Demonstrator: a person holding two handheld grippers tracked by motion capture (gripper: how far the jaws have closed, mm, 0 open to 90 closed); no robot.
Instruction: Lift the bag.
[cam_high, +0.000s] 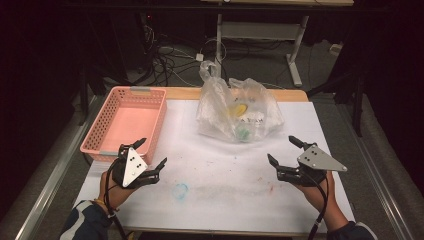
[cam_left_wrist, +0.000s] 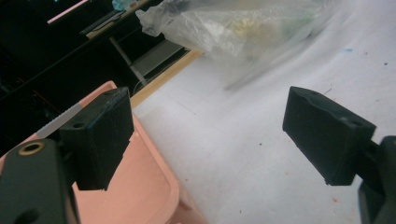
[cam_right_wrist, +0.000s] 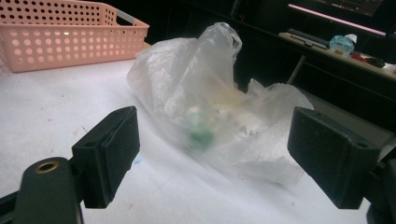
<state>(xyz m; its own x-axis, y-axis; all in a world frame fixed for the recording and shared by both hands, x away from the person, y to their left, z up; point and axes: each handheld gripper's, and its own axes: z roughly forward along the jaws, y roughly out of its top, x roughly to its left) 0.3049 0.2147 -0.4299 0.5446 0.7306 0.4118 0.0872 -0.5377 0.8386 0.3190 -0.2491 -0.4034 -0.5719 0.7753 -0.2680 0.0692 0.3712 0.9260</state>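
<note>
Nearest the person, both claws hover low over the white surface (cam_high: 225, 175), each held from below by a hand. The left claw (cam_high: 150, 157) is spread wide and grips nothing; it sits just beside the near right corner of the pink basket (cam_high: 131, 122), and in the left gripper view one jaw overlaps the basket's rim. The right claw (cam_high: 284, 150) is likewise spread and empty, over bare surface near the right edge. A faint blue ring mark (cam_high: 180, 190) lies on the surface between the hands, closer to the left one.

Farther back, at the middle of the surface, lies the clear plastic bag (cam_high: 237, 110), crumpled, with a knotted top rising at its back left. Yellow and green items show blurred inside; what they are is hard to tell.

The bag lies ahead of both claws: forward and to the right of the left claw, forward and to the left of the right claw. In the right gripper view the bag (cam_right_wrist: 219, 107) sits squarely between the jaws, so the right claw looks better lined up and somewhat nearer. The bag's longer side runs roughly across the surface, left to right.

The basket appears empty.
</note>
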